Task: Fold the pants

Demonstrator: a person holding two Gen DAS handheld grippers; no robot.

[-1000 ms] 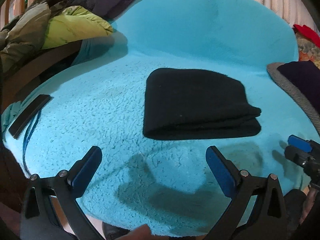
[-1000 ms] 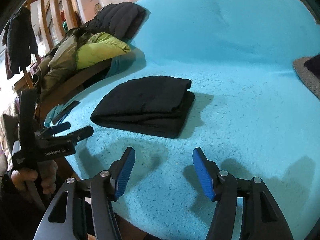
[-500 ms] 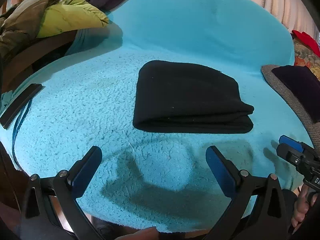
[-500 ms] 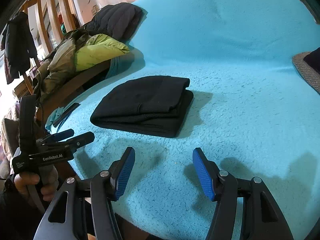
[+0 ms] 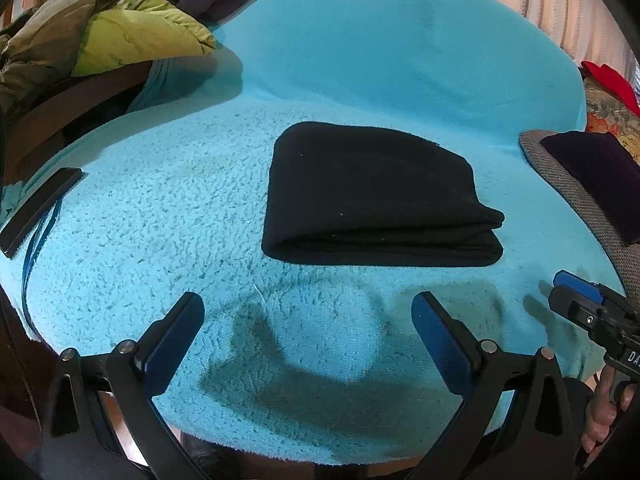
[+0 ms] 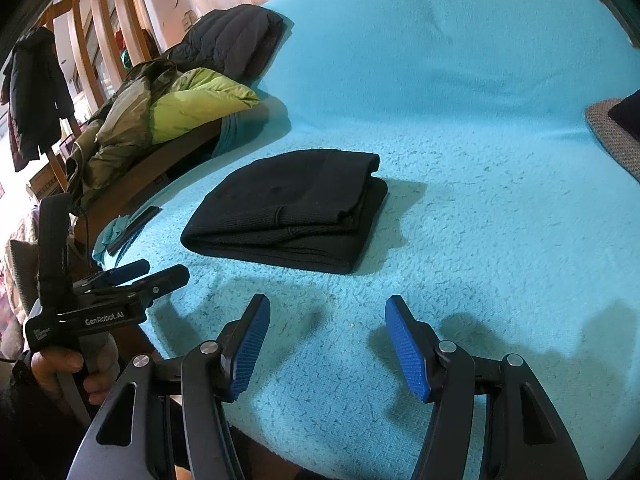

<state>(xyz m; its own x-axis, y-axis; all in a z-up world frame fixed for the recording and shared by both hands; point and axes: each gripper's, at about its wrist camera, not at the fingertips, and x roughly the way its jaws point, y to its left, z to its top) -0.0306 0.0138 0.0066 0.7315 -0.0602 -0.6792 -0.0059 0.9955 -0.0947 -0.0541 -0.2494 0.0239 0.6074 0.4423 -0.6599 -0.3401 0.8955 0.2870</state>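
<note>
Two near, downward-tilted wrist views sharing folded pants

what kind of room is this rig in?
Probably a lived-in home room, not a lab. The folded black pants lie on a turquoise fleece cover over a soft seat or bed, jackets are heaped on a wooden frame beside it, and a coat hangs behind.

Folded black pants lie mid-frame on a turquoise fleece blanket. The right gripper gapes empty at the bottom; the left gripper sits at lower left.
</note>
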